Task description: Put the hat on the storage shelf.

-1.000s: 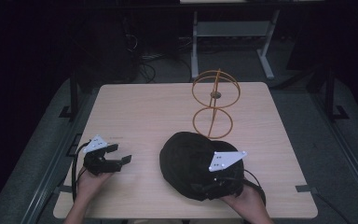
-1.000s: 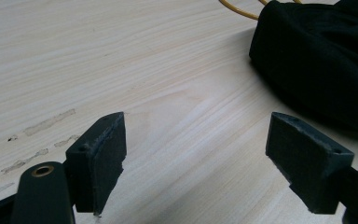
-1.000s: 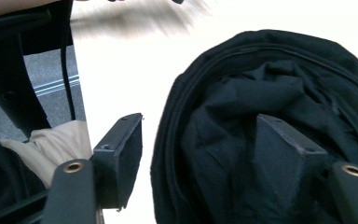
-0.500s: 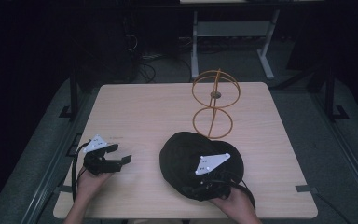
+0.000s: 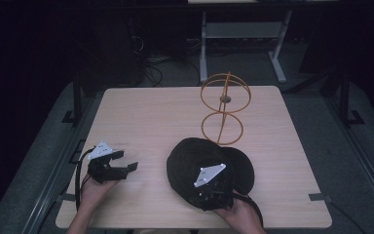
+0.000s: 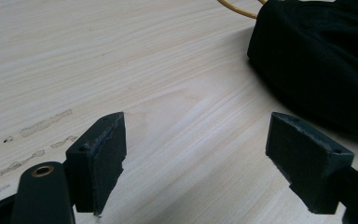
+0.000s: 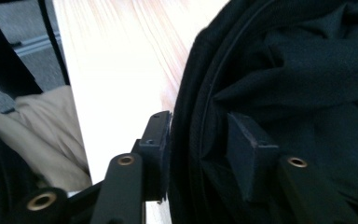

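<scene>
A black cap [image 5: 190, 156] lies opening-up on the wooden table [image 5: 151, 112], near the front right. My right gripper [image 5: 209, 195] is at its near rim. In the right gripper view the jaws [image 7: 198, 128] straddle the cap's edge [image 7: 298, 70], one pad outside the band and one inside against loose fabric. They have just been closing and are not clamped. My left gripper [image 5: 124, 161] rests on the table to the cap's left, open and with nothing in it [image 6: 200, 140]. The cap [image 6: 321, 60] is off to its right.
An orange wire stand [image 5: 224, 109] with two rings rises just behind the cap, and its base wire [image 6: 235, 8] shows in the left gripper view. The table's front edge [image 7: 116, 70] is close to the right hand. Beige cloth [image 7: 42, 135] shows below the edge.
My right gripper has moved left and down onto the cap's near rim, and its jaws have narrowed around the edge. The left gripper has stayed put.
</scene>
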Available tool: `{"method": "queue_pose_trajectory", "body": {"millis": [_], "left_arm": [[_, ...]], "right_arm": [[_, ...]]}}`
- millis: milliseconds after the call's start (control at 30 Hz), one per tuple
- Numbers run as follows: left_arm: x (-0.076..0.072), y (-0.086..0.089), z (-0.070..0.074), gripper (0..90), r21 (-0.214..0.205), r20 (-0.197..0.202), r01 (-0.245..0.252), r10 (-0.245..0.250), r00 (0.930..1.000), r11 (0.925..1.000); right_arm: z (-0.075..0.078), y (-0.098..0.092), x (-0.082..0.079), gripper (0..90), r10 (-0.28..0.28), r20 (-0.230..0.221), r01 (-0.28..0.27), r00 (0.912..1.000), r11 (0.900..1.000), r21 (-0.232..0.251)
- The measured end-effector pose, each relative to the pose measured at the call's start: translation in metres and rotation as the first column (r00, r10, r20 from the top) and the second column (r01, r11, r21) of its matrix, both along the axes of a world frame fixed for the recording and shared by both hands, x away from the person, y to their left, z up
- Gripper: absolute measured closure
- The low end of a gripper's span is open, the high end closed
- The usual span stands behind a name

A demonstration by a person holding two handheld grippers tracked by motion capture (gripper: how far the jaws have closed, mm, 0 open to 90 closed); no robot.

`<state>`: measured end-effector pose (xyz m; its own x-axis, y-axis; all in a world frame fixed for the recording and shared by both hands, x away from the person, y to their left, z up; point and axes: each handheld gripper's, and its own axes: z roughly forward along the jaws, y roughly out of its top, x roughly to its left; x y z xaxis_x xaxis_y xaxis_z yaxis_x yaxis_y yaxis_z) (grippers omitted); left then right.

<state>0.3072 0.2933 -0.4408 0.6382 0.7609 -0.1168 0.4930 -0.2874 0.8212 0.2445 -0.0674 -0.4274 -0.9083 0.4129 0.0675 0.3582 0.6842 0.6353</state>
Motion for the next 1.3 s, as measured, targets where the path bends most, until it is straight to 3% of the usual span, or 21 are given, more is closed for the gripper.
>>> {"method": "queue_pose_trajectory", "body": {"millis": [233, 400, 467, 567, 800, 900, 1100, 1300], "left_arm": [[0.000, -0.001, 0.000, 20.0, 0.004, 0.002, 0.002, -0.002, 1.0000, 1.0000], [0.000, -0.002, -0.001, 20.0, 0.003, -0.001, 0.005, -0.005, 1.0000, 1.0000], [0.000, -0.002, -0.001, 20.0, 0.003, -0.001, 0.006, -0.006, 1.0000, 1.0000], [0.000, -0.003, 0.000, 20.1, 0.008, -0.001, 0.012, -0.012, 0.9999, 0.9999], [-0.001, -0.005, -0.001, 20.0, 0.007, 0.001, 0.024, -0.024, 0.9997, 0.9997], [-0.002, -0.008, 0.001, 20.1, -0.012, 0.003, 0.035, -0.035, 0.9994, 0.9993], [-0.005, -0.015, 0.004, 20.1, -0.048, 0.013, 0.066, -0.065, 0.9978, 0.9967], [-0.008, -0.030, 0.010, 20.1, -0.052, 0.029, 0.117, -0.116, 0.9928, 0.9917]], "right_arm": [[-0.004, 0.006, -0.002, 70.4, 0.017, 0.004, -0.016, 0.9999, 0.9977, -0.066], [-0.004, 0.005, -0.002, 80.2, 0.054, 0.008, -0.053, 0.9985, 0.9957, -0.075], [-0.001, 0.004, -0.003, 81.5, 0.053, -0.007, -0.053, 0.9986, 0.9963, -0.067], [0.003, 0.001, -0.003, 82.1, 0.064, 0.007, -0.063, 0.9979, 0.9965, -0.055], [0.021, -0.014, -0.002, 82.0, 0.060, 0.011, -0.060, 0.9981, 0.9981, 0.015], [0.031, -0.023, 0.000, 82.0, 0.063, 0.019, -0.064, 0.9978, 0.9966, 0.051], [0.052, -0.040, 0.007, 81.7, 0.051, 0.023, -0.053, 0.9985, 0.9884, 0.142], [0.069, -0.051, 0.010, 81.6, 0.050, 0.023, -0.054, 0.9985, 0.9796, 0.193]]}}
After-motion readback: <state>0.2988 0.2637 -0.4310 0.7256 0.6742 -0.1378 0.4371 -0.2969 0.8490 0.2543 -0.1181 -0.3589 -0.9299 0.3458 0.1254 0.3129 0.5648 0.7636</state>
